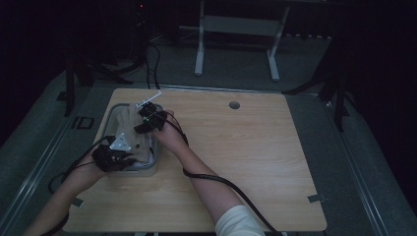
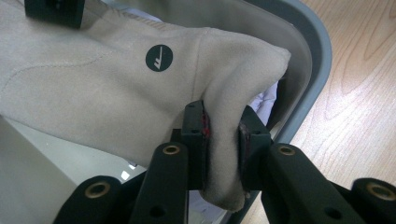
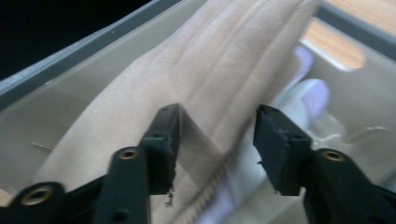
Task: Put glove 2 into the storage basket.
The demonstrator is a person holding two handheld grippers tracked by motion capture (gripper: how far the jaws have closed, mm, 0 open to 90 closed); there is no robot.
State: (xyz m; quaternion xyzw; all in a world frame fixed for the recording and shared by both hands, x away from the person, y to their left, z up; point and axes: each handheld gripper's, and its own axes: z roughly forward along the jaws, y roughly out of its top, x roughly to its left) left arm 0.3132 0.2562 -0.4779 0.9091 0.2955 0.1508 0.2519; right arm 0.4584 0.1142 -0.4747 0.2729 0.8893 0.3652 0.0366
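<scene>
One round dark logo on beige garment — left tongs clamp it; right tongs released.

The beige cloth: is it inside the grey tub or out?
Inside: the beige cloth lies within the grey tub, one fold pinched by the left tongs.

The one sign to be read is a small round dark-green badge on the beige garment, seen in the left gripper view. It stands on the cloth's upper face, just beside a seam, toward the grey edge of the bin in which the garment lies. Inside the badge is a white mark of slanted strokes, like a tick or a stylised letter; it spells no word that can be made out. No other text, number or label can be read in any view.
</scene>
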